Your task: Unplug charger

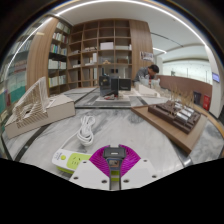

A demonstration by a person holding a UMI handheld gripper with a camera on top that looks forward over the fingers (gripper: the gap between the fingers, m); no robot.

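My gripper (pixel 112 155) is shut on a small dark grey charger (pixel 112 151), which sits pinched between the two magenta pads (pixel 99 160). A white power strip with a green patch (pixel 68 158) lies on the marbled table just left of the fingers. The charger appears apart from the strip; its plug end is hidden. A white cable (pixel 87 127) lies coiled on the table beyond the strip and the fingers.
A wooden rack (pixel 35 108) stands at the left of the table (pixel 130 128) and a wooden tray with objects (pixel 180 118) at the right. A dark box (pixel 110 86) sits at the far end. Bookshelves (pixel 95 50) line the back wall; a person (pixel 152 74) stands there.
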